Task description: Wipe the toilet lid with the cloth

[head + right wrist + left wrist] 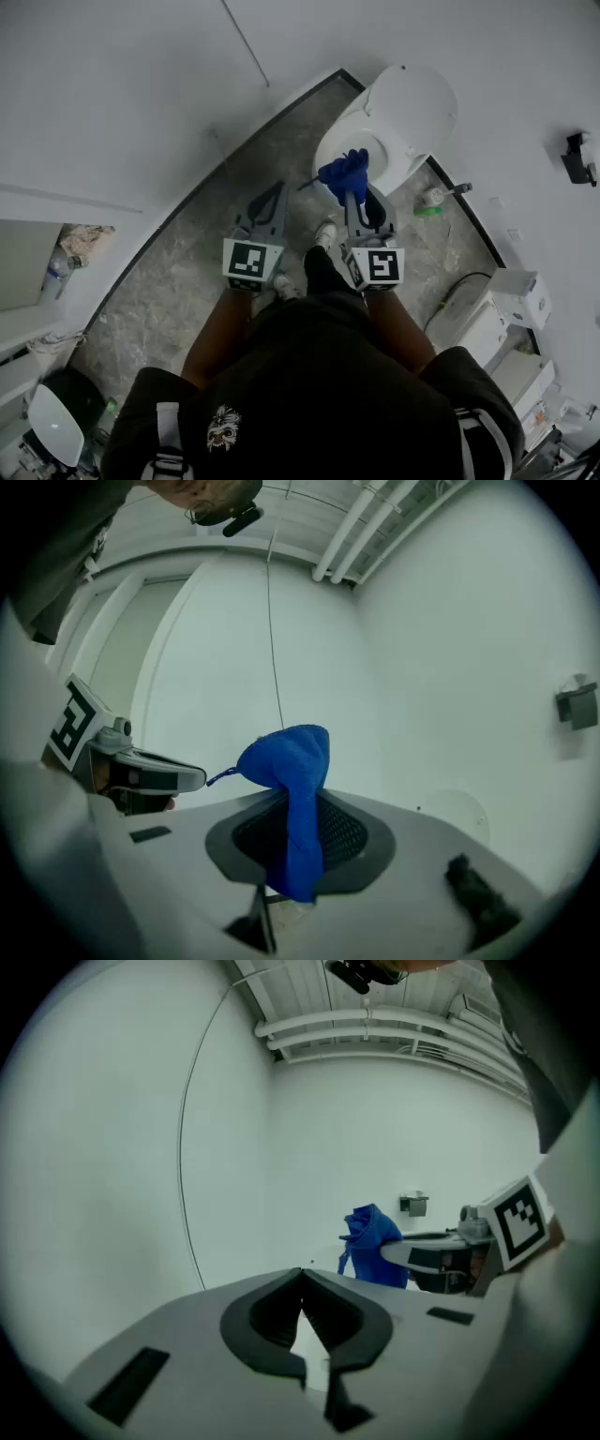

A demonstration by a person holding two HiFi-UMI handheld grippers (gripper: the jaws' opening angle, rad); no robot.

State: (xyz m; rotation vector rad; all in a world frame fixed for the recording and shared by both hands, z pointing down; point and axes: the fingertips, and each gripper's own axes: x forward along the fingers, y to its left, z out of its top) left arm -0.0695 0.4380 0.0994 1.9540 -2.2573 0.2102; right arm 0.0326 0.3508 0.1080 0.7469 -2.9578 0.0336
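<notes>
The white toilet (361, 155) stands ahead of me at the upper right of the head view, its lid (412, 98) raised against the wall. My right gripper (351, 195) is shut on a blue cloth (344, 172), which bunches above the jaw tips over the near edge of the bowl. In the right gripper view the cloth (292, 789) hangs pinched between the dark pads of the right gripper (298, 808). My left gripper (277, 192) floats beside it to the left over the floor; its jaws (302, 1277) meet with nothing between them. The cloth (373, 1243) shows to its right.
Grey marble floor runs between curved white walls. A small fixture and a green item (429, 210) lie by the toilet's right side. White boxes (511, 309) stand at the right, a black wall fitting (579, 157) above them. A shelf with a bottle (56, 272) is at the left.
</notes>
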